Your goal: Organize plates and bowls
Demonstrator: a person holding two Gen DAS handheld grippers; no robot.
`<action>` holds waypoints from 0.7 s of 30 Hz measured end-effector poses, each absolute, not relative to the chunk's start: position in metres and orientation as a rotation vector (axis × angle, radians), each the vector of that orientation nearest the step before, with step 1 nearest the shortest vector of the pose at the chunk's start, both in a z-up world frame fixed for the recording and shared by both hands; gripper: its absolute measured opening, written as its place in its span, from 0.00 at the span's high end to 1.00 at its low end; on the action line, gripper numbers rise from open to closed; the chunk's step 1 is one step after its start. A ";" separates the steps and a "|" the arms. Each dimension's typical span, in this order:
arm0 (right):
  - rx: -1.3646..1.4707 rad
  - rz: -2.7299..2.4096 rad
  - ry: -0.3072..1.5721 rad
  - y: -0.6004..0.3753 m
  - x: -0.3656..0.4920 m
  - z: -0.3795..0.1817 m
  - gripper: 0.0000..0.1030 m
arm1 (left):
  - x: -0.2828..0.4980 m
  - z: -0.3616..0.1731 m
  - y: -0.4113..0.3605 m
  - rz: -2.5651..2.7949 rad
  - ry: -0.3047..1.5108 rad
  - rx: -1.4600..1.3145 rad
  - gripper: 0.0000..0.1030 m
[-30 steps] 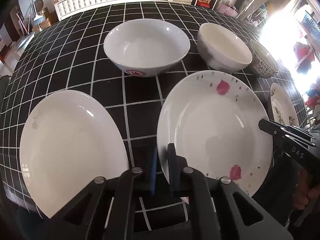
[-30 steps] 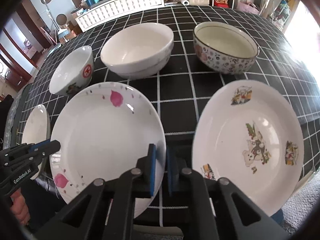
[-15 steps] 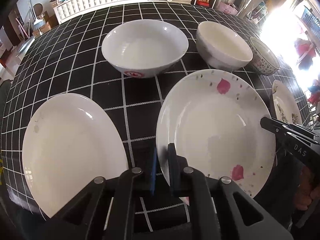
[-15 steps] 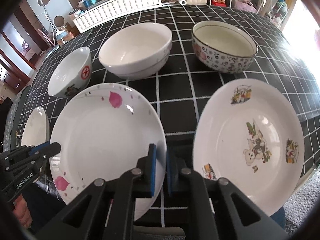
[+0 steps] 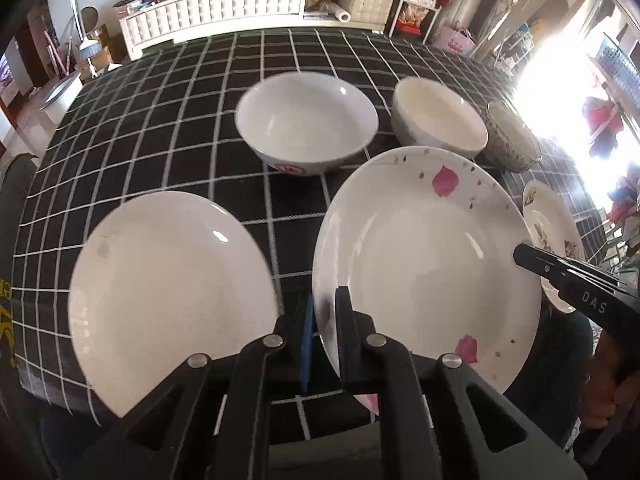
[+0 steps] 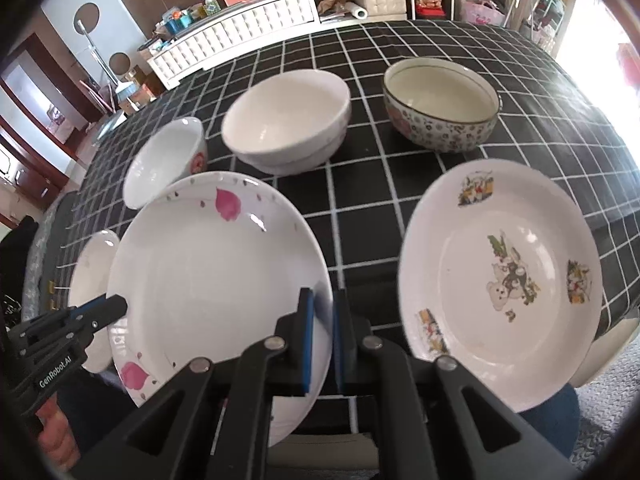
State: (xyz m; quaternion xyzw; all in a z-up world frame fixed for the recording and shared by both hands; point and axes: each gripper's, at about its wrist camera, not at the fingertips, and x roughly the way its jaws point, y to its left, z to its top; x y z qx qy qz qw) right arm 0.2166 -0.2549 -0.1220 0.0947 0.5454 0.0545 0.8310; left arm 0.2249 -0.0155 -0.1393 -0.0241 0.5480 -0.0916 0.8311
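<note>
A white plate with pink petals (image 5: 424, 256) is held at both sides, just above the black checked tablecloth (image 5: 160, 120). My left gripper (image 5: 324, 320) is shut on its left rim. My right gripper (image 6: 322, 320) is shut on the right rim of the same plate (image 6: 208, 276). A plain white plate (image 5: 172, 288) lies to the left and a cartoon-print plate (image 6: 500, 284) to the right. Behind them stand a wide bowl with a red mark (image 5: 306, 128), a plain white bowl (image 6: 286, 120) and a flower-patterned bowl (image 6: 440, 104).
The table's near edge runs just under the plates, with a person's hand (image 6: 52, 436) below it on the left handle. A white tufted cabinet (image 5: 216, 12) and cluttered shelves stand beyond the far edge. Bare checked cloth lies at the far left (image 5: 132, 96).
The petal plate has risen slightly with both grippers still shut on its rims, the left side more. It now overlaps the near edge of the red-marked bowl in the right wrist view.
</note>
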 end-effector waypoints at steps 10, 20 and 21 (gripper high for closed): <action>0.152 0.213 1.103 -0.203 0.219 -0.090 0.88 | 0.207 -0.118 0.039 -0.086 1.129 -0.104 0.92; 0.075 0.333 1.127 -0.132 0.229 -0.095 0.88 | 0.177 -0.118 0.110 0.052 1.124 -0.169 0.92; 0.072 0.340 1.135 -0.126 0.230 -0.098 0.88 | 0.175 -0.119 0.115 0.061 1.128 -0.179 0.92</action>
